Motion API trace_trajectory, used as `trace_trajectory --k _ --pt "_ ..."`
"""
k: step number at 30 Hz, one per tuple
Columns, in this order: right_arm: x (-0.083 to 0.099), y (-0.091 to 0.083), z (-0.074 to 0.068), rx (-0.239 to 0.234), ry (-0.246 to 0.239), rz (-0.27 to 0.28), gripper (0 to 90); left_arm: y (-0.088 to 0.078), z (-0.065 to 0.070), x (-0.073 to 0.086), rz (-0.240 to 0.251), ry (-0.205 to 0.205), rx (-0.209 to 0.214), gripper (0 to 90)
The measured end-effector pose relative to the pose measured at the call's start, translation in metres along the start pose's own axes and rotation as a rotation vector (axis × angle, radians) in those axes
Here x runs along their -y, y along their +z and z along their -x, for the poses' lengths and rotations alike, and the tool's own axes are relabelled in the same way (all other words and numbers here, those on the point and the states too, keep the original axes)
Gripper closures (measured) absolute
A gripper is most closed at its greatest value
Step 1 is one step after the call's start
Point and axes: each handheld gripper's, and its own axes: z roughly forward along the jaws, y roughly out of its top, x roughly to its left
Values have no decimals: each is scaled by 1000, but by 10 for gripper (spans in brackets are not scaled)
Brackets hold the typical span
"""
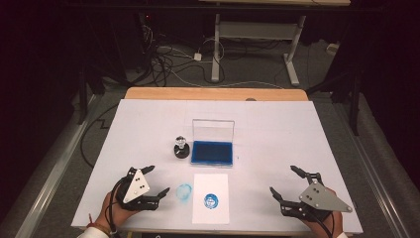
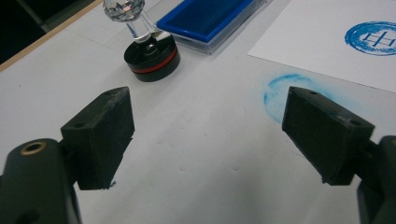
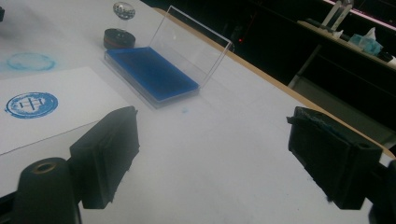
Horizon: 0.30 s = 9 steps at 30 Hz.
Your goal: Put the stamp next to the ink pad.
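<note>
Both my left tongs and right tongs gape empty over the tabletop, flanking the stamped paper.

Glossy black stamp with faceted clear knob; matt paper.

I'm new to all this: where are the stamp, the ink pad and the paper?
stamp (image 1: 181, 148), high view, on its black base.
ink pad (image 1: 212, 152), high view, on the blue pad.
paper (image 1: 210, 216), high view, on bare white below the print.
</note>
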Motion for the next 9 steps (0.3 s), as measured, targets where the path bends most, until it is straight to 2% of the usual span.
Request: trace_trajectory --k 6,9 --pt "1 3 1 -12 6 5 162 -1 -1 1 -11 -2 1 161" --pt "0 4 0 -15 2 8 162 -2 -2 1 -7 -16 -1 161"
